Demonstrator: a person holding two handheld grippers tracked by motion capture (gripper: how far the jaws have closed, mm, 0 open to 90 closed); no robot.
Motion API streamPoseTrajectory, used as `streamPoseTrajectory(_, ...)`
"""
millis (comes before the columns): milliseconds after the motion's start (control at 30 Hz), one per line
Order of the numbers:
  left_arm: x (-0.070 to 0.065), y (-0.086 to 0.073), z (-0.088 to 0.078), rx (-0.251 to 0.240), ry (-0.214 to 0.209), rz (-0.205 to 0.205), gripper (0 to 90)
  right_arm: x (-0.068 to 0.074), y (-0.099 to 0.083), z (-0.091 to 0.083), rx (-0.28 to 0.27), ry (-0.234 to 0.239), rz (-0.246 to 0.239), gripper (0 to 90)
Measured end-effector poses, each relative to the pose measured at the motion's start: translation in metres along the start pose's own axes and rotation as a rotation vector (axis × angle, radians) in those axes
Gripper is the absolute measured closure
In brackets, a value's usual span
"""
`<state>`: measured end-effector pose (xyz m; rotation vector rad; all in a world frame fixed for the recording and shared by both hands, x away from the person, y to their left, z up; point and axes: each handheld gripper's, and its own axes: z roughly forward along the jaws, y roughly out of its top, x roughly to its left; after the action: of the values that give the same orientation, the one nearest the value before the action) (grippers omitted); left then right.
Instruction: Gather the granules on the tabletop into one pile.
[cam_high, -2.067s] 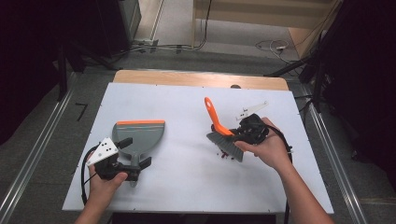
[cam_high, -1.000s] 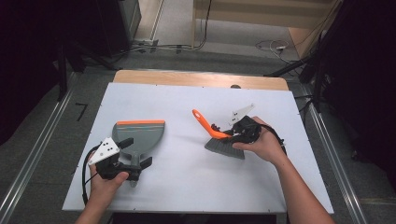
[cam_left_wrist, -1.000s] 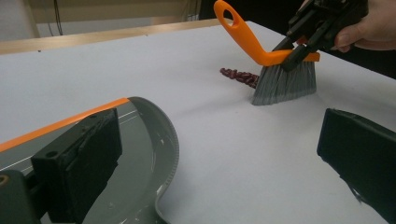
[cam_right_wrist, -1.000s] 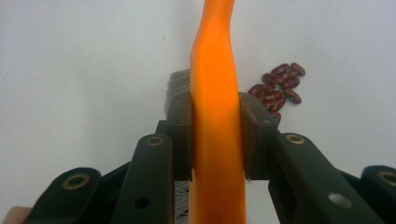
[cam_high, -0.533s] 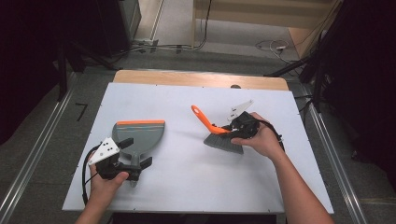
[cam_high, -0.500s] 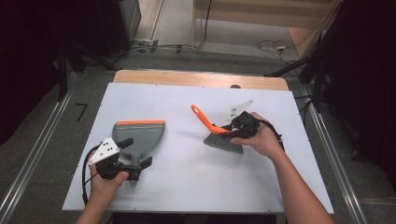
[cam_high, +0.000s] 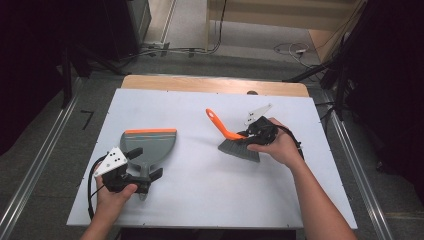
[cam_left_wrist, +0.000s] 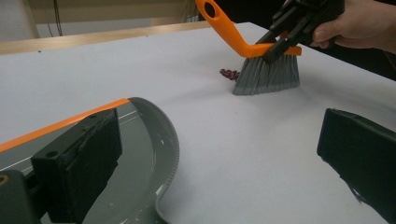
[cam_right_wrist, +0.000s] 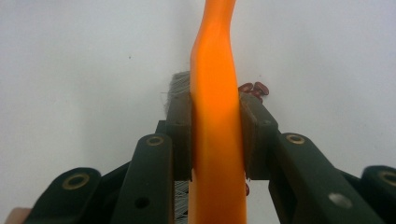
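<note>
We tipped the brush (cam_high: 235, 140) handle from near upright down toward the left and slid our right gripper (cam_high: 256, 134) slightly farther up the table (cam_high: 200, 200).

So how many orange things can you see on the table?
2: the brush handle held in the right gripper, and the orange strip along the dustpan's front edge.

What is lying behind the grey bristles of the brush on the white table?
A few small dark red beans lie on the table close to the brush. Any more under the bristles are hidden.
</note>
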<state>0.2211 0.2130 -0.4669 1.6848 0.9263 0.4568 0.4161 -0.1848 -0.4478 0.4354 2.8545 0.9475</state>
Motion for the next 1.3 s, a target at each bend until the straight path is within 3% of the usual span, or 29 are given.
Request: streamPoseTrajectory(1300, 0.001, -0.001, 0.001, 0.001, -0.005, -0.003, 0.1, -0.012, 0.004, 0.002, -0.019, -0.030, 0.037, 67.6)
